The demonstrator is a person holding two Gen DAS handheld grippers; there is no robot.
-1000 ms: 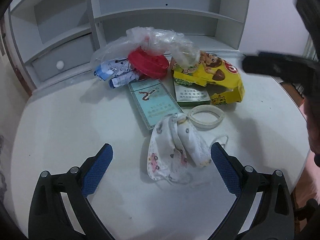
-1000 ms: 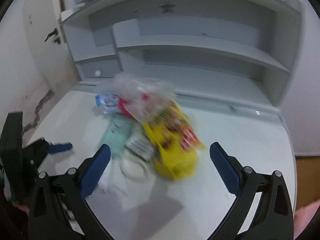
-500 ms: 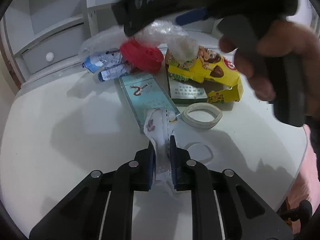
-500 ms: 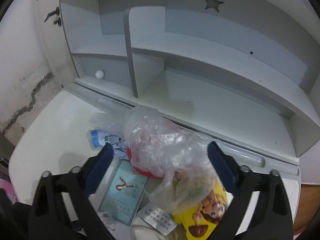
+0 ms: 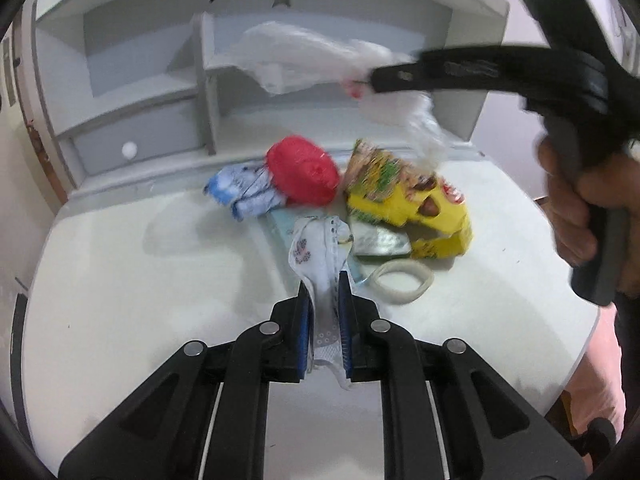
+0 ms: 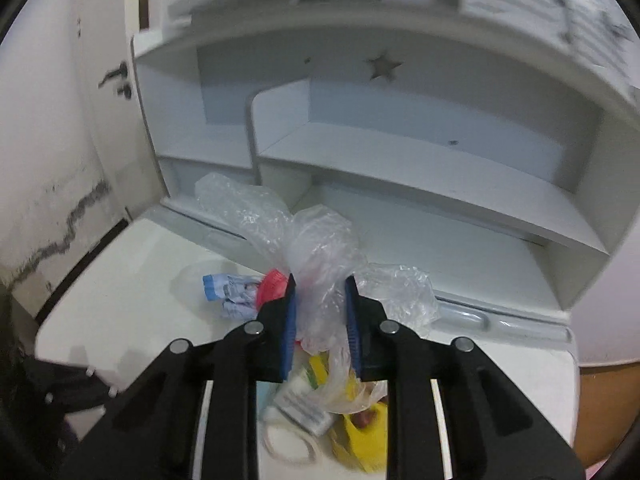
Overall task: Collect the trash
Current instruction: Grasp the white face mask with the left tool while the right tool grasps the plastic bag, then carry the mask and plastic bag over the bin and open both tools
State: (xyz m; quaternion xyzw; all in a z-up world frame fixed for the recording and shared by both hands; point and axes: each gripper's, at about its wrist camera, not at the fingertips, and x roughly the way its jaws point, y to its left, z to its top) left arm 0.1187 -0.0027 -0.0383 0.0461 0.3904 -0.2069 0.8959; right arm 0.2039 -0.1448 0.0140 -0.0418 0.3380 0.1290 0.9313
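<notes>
Two grippers are each seen clamped on trash. At lower centre of the left wrist view, the left gripper (image 5: 323, 300) has its jaws shut on a patterned face mask (image 5: 318, 252), lifted off the counter (image 5: 132, 280). At upper right, the right gripper (image 5: 374, 80) pinches a clear plastic bag (image 5: 296, 56). Its jaws have just been closing on the bag. Thin film could slip or tear, and the dangling bag could snag the yellow snack box (image 5: 408, 200) below.
</notes>
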